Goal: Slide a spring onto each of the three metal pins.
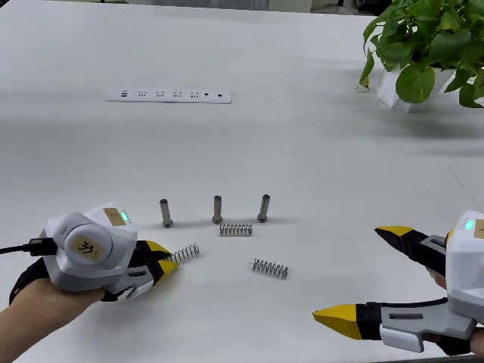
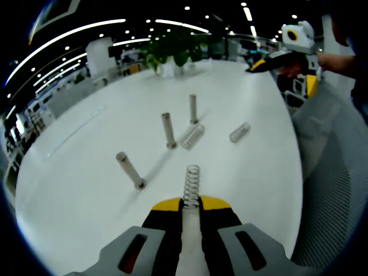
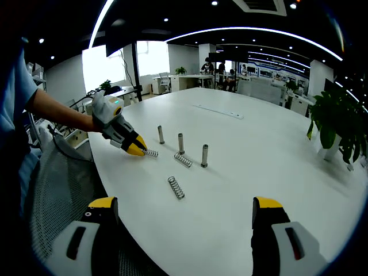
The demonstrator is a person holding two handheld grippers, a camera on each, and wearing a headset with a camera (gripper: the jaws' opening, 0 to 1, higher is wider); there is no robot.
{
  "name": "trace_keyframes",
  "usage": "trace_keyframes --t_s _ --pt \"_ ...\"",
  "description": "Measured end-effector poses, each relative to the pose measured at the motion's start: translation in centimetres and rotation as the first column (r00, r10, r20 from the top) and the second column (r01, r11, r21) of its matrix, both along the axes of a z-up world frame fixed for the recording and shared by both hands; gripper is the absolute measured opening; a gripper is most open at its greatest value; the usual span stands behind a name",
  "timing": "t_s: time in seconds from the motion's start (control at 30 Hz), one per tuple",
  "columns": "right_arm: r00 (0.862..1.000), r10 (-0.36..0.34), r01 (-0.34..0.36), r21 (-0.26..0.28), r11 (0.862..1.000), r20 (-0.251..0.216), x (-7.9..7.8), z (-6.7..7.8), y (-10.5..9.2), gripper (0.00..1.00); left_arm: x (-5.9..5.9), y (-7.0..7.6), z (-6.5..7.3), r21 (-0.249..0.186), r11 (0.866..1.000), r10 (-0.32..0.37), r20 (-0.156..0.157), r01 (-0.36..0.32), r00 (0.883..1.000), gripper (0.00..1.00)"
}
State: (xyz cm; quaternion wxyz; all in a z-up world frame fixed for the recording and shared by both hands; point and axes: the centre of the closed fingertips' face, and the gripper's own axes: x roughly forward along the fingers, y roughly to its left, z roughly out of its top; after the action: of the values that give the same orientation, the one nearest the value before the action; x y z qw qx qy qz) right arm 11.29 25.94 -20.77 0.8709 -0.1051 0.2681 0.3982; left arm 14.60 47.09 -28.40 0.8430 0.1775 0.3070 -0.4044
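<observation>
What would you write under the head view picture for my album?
Left gripper pinches a spring near three bare metal pins; right gripper is open.

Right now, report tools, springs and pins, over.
Left tool shut on one spring, right tool open, empty. Three pins upright, all bare. Two loose springs on table, one close before middle pin.

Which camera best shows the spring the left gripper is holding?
The left gripper view: the held spring is close, centred, coils distinct, its end in the left gripper. Head view shows it smaller, side-on; right gripper view, tiny.
</observation>
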Motion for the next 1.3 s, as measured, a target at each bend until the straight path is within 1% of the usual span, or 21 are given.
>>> trace_keyframes --t_s 0.13,0.47,0.7,0.9,1.0,1.1,1.17,1.3 --pt "1.000 0.007 -0.007 0.000 1.000 0.005 0.2 0.1 0.3 0.98 0.1 -0.2 0.8 -0.009 1.000 -0.014 0.016 0.014 1.000 0.10" --pt "0.999 0.039 -0.039 -0.023 0.999 0.017 0.4 0.3 1.1 0.98 -0.6 -0.7 2.1 -0.012 0.997 -0.074 0.045 0.075 0.996 0.10" --pt "0.998 0.067 -0.066 -0.040 0.997 0.022 0.5 0.6 1.7 0.98 -0.7 -1.5 3.6 -0.037 0.994 -0.104 0.064 0.106 0.993 0.10" --pt "0.993 0.111 -0.108 -0.069 0.992 0.044 0.7 1.7 2.4 0.98 -1.0 -2.4 4.9 -0.044 0.987 -0.149 0.088 0.154 0.985 0.10" --pt "0.989 0.138 -0.134 -0.069 0.989 0.055 1.2 2.5 2.9 0.97 -1.2 -3.1 5.8 -0.042 0.981 -0.184 0.108 0.190 0.977 0.10" --pt "0.983 0.171 -0.168 -0.059 0.984 0.062 1.3 3.3 3.7 0.97 -1.4 -3.8 6.5 -0.052 0.977 -0.200 0.116 0.207 0.973 0.10" --pt "0.979 0.194 -0.191 -0.041 0.981 0.061 1.3 3.9 4.5 0.96 -1.5 -4.3 7.0 -0.058 0.973 -0.215 0.125 0.223 0.969 0.10" --pt "0.969 0.238 -0.236 -0.037 0.971 0.067 1.4 4.4 5.5 0.94 -1.9 -5.1 7.6 -0.065 0.967 -0.235 0.134 0.245 0.963 0.10"
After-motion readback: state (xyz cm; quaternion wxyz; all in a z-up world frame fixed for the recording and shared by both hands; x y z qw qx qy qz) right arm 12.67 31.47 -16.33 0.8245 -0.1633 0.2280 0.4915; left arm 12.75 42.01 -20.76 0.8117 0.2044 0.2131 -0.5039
